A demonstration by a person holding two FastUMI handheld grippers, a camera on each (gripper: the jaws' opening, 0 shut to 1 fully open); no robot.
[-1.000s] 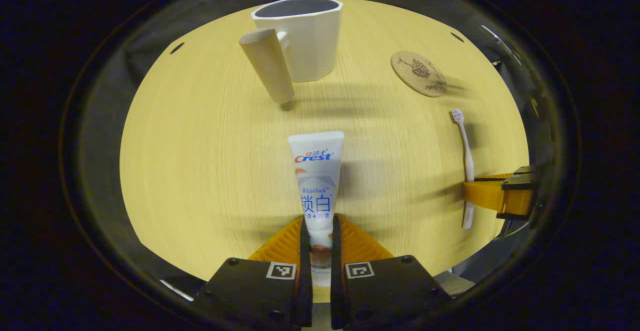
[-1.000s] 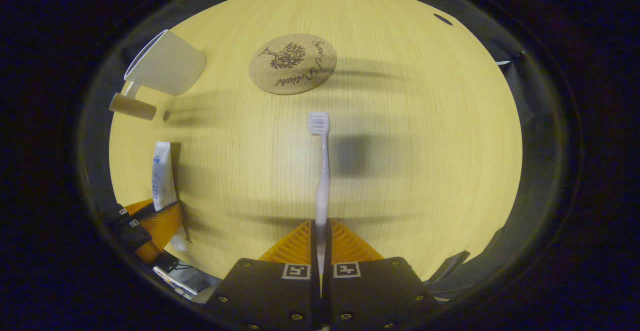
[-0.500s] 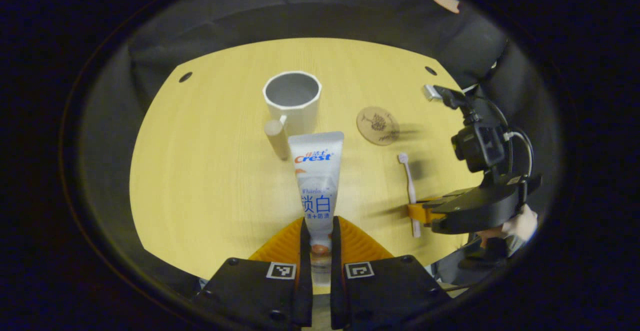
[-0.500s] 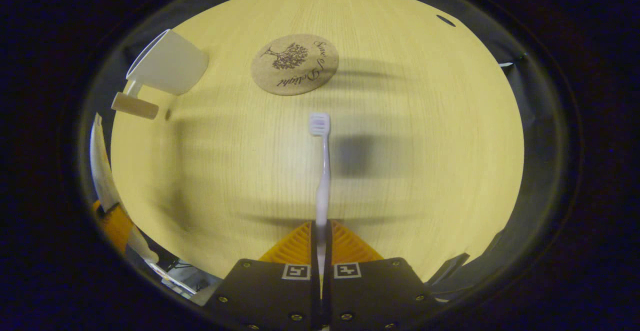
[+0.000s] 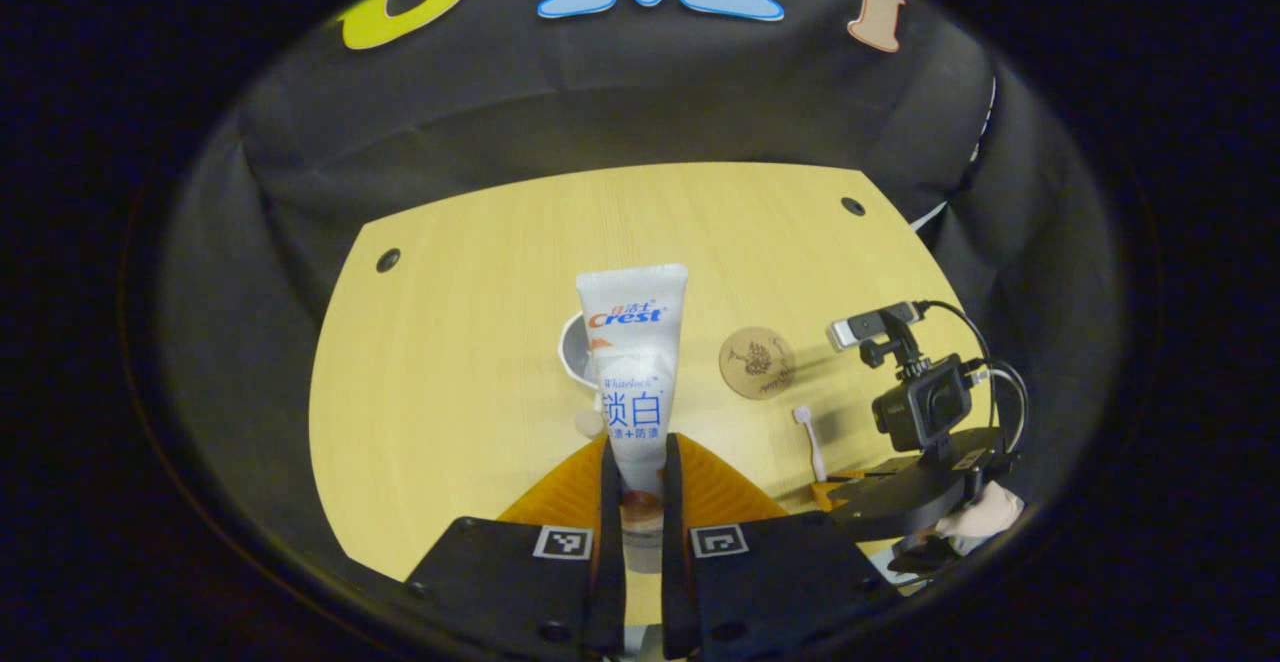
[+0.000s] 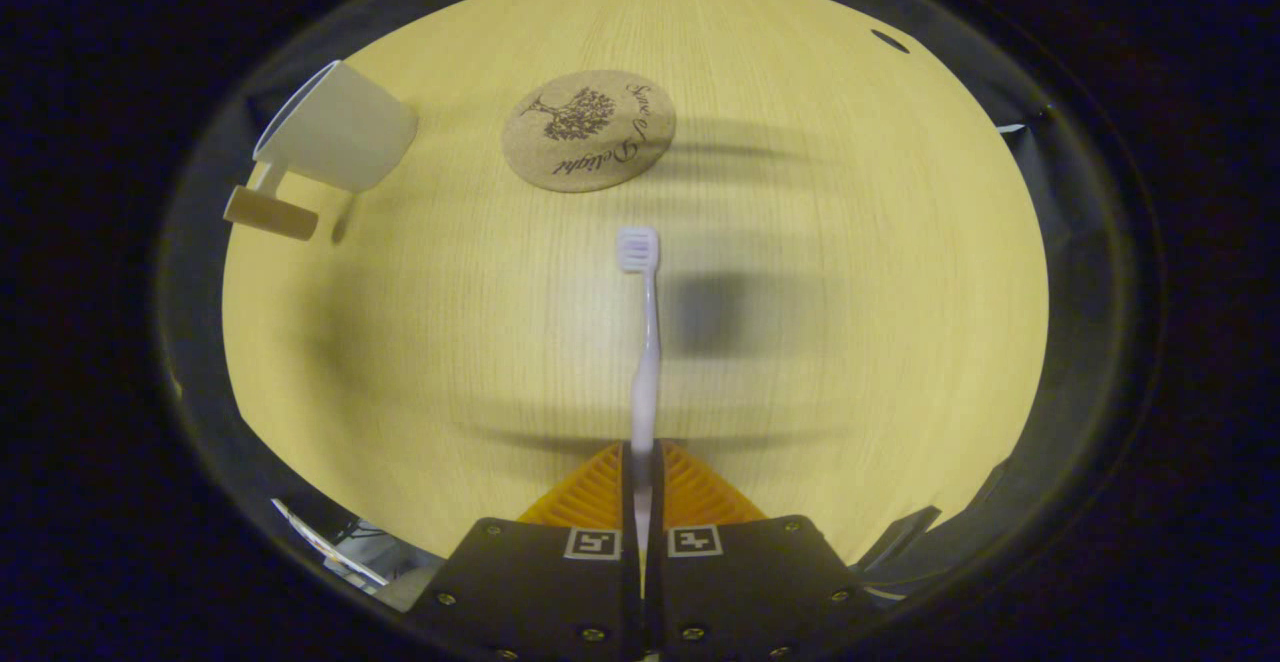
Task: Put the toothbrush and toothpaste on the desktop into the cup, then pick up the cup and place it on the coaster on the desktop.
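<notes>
Your left gripper (image 5: 634,462) clamps the toothpaste (image 5: 632,362), held high above the cup (image 6: 335,142). Your right gripper (image 6: 640,462) pinches the toothbrush (image 6: 645,342) above the desktop (image 6: 850,292), near the coaster (image 6: 588,143). Cup interior: cannot tell.

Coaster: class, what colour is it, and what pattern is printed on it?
The coaster is tan cork with a dark tree print and script, clearest in the right gripper view.
</notes>
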